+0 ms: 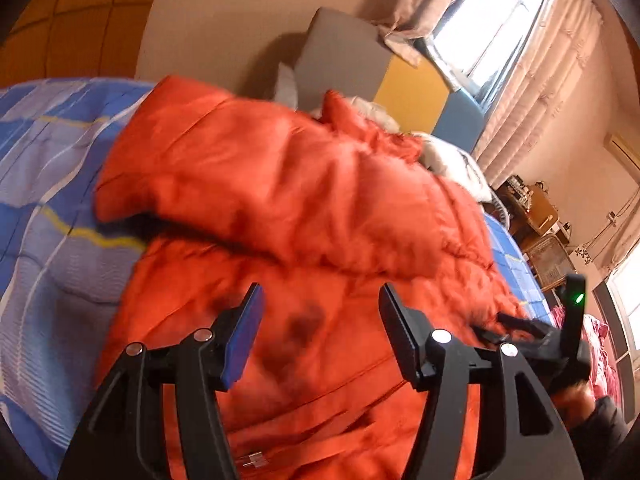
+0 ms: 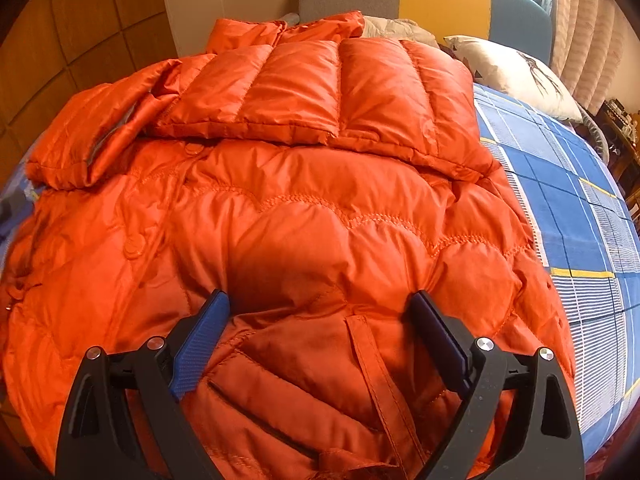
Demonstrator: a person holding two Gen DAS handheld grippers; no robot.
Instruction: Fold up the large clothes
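Jacket orange, on bed | long axis 6–12 o'clock, collar at 12 | hem cut off at 6, left view blurred | left tongs wide, empty | right tongs wide, over jacket

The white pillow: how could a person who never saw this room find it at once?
Start at the bed with the blue checked cover. The orange down jacket fills its middle. Behind the jacket's right side lies the white pillow, the only pale thing there, with a dark twig-like print.
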